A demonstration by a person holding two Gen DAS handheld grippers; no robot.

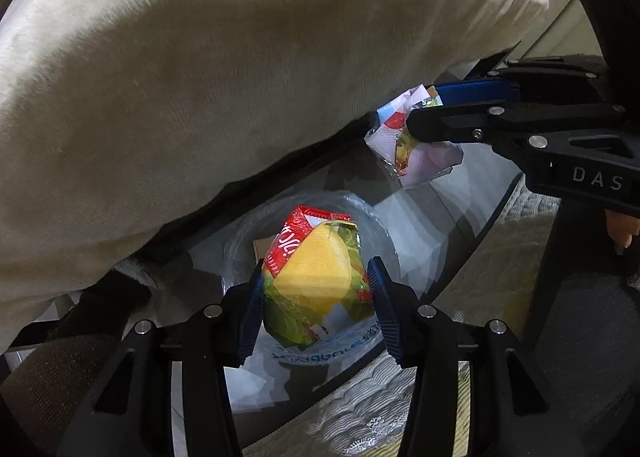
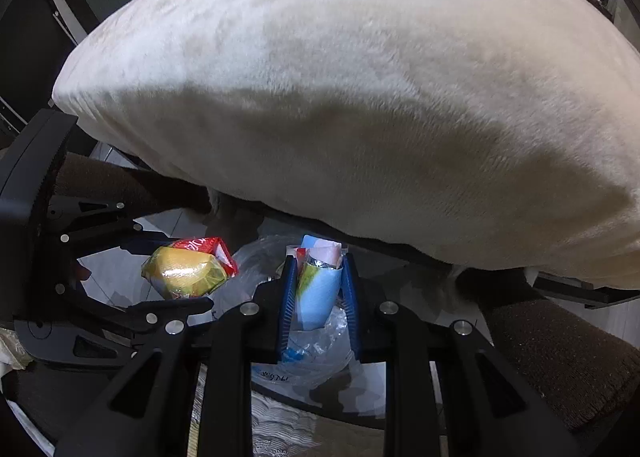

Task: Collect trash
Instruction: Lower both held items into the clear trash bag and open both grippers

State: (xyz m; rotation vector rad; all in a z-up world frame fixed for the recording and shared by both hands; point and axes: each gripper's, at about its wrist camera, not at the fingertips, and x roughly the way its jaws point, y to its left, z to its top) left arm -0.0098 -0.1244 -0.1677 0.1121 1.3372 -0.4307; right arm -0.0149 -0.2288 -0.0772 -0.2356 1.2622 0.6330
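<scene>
Above the clear plastic trash bag (image 1: pixel 308 217), both grippers held crumpled wrappers. Left gripper (image 1: pixel 316 293) was clenched on a yellow-and-red snack wrapper (image 1: pixel 316 277), pinched at its middle between the blue pads (image 1: pixel 382 305), directly over the bag mouth. Right gripper (image 2: pixel 318 289) was clamped on a pale blue-and-white wrapper (image 2: pixel 318 285), also close above the bag. A beige cushion (image 2: pixel 360 97) overhung the area.

Judgement: drop step in hand. Centre each wrapper over the opening before letting go; release one at a time, low, so light foil does not drift past the rim.
</scene>
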